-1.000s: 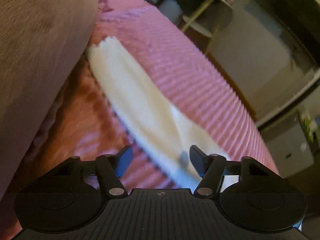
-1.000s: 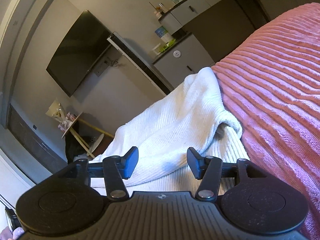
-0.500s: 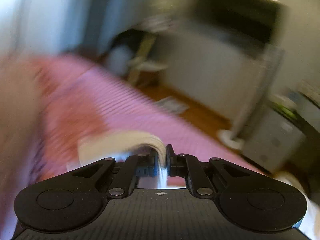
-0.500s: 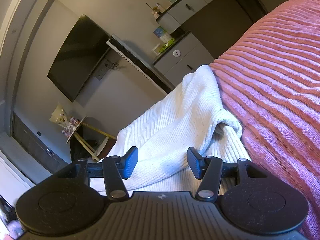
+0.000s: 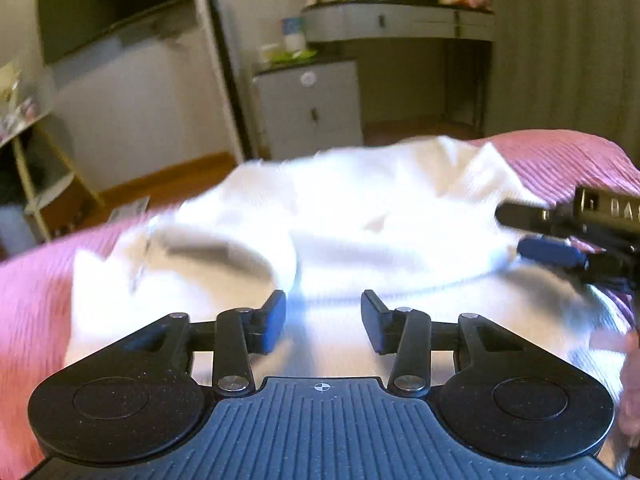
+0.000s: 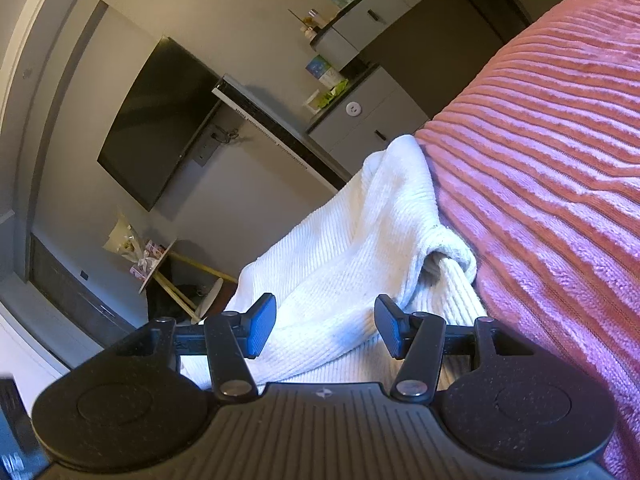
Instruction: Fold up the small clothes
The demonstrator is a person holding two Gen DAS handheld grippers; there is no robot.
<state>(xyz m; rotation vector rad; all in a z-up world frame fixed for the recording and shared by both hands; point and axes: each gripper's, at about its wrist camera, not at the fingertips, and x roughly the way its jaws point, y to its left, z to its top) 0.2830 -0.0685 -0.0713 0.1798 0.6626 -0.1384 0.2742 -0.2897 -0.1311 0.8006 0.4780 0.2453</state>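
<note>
A white ribbed knit garment (image 5: pixel 360 216) lies rumpled on the pink ribbed bedspread (image 5: pixel 36 304). My left gripper (image 5: pixel 323 322) is open and empty just above the garment's near part. The right gripper's fingers (image 5: pixel 548 248) reach in from the right edge of the left wrist view, over the garment's right side. In the right wrist view the garment (image 6: pixel 352 248) lies bunched with a fold, beside the bedspread (image 6: pixel 560 184), and my right gripper (image 6: pixel 324 328) is open right over it.
Beyond the bed are a grey cabinet (image 5: pixel 308 108), a vanity desk with bottles (image 5: pixel 396 24), a wall TV (image 6: pixel 160 120), a small wooden side table (image 6: pixel 168 264) and the wooden floor (image 5: pixel 160 176).
My left gripper shut on the garment's edge, swung it across the bed, and now has opened and let it go on the pile. The right gripper has hardly moved and stays open.
</note>
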